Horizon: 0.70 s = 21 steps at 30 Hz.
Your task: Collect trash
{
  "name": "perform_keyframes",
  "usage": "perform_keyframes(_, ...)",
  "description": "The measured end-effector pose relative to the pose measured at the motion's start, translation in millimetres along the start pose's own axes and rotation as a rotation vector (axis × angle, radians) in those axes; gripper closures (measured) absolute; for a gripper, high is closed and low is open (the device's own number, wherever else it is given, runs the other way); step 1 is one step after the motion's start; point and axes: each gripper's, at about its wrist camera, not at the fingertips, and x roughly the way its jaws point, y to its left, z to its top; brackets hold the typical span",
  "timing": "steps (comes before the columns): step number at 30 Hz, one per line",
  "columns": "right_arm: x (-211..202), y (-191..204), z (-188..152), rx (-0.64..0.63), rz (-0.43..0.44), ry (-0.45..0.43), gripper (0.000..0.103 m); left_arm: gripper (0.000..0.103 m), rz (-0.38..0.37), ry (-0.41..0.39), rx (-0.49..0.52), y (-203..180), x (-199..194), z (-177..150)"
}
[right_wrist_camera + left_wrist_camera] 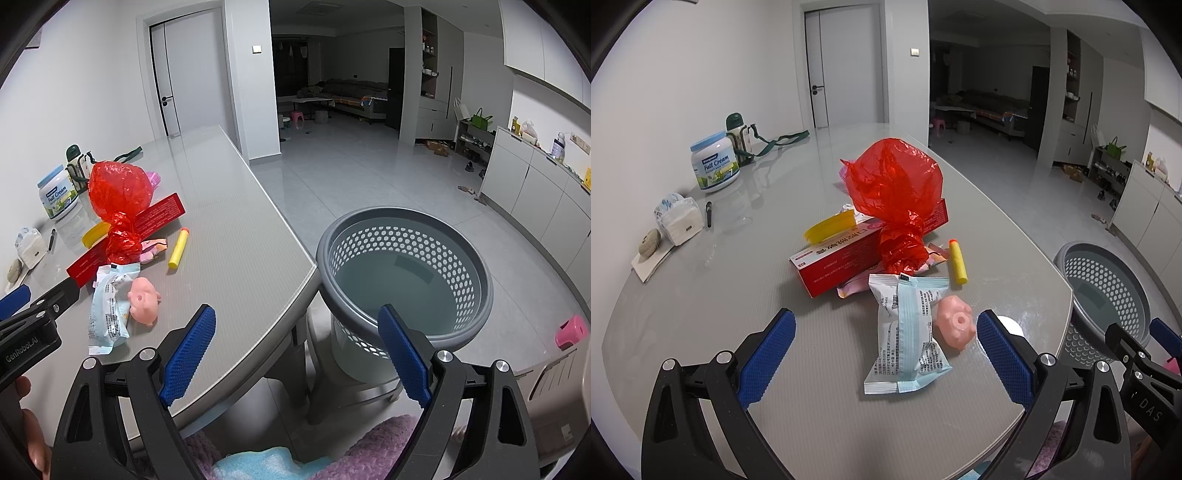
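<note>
lying between the released left gripper (886, 347) fingers, a snack wrapper (907, 332); right gripper (295, 354) released

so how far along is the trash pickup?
Nothing done: the basket looks empty. Nothing in hand: left gripper and right gripper are open. Left: red bag, box, wrapper, yellow dart, on the table.

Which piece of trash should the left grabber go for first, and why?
Probably ease the left gripper forward and down onto the white-and-blue wrapper. It is the nearest trash, lying flat between the open jaws, and the grey basket waits empty beside the table.
</note>
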Motion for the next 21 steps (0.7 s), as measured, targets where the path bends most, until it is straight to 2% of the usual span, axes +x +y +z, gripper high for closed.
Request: perform_keyframes(21,-0.3,1.9,1.7,0.007,0.007,0.001,0.018,0.006,0.002,0.0,0.001,-0.9,-1.7,-0.7)
